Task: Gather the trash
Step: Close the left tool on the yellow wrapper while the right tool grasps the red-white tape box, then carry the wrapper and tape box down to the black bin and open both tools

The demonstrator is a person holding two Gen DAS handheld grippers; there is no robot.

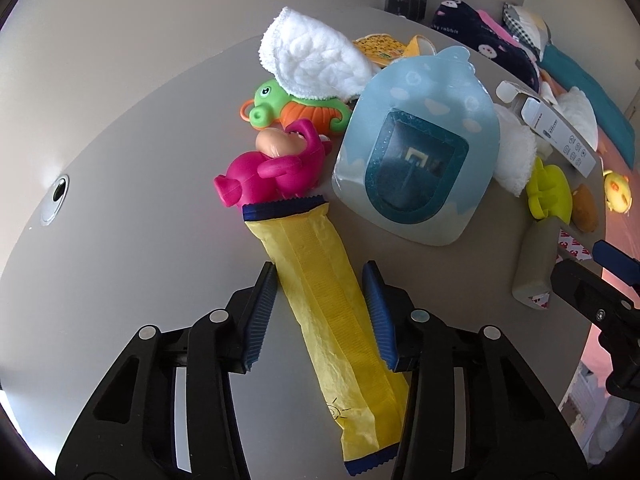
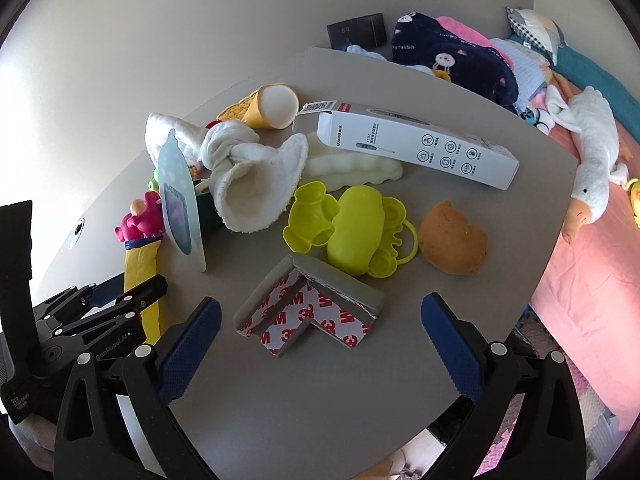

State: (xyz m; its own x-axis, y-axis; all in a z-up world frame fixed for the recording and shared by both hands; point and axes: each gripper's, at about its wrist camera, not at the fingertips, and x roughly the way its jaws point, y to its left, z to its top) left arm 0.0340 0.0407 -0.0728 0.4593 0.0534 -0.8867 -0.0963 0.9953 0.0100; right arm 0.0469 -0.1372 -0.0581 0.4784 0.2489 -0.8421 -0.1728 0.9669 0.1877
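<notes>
The left gripper points down at the table with a long yellow wrapper lying between its blue pads. The jaws stand narrowly apart, close on either side of the wrapper; the left pad seems to touch its edge, but whether the pads press on it cannot be told. The wrapper runs from 6 o'clock up toward 12, its blue serrated end touching a pink toy. Past that, at 12, lie a green and orange toy and a white cloth; at 1 o'clock a pale blue pouch leans upright. In the right wrist view, the right gripper is wide open and holds nothing. Between its fingers, near 12, lies a grey corner guard with red-lettered backing, flat on the table. Beyond it sit a lime toy, at 1 o'clock a brown piece, and farther up a white box. At 9 o'clock the left gripper straddles the wrapper.
</notes>
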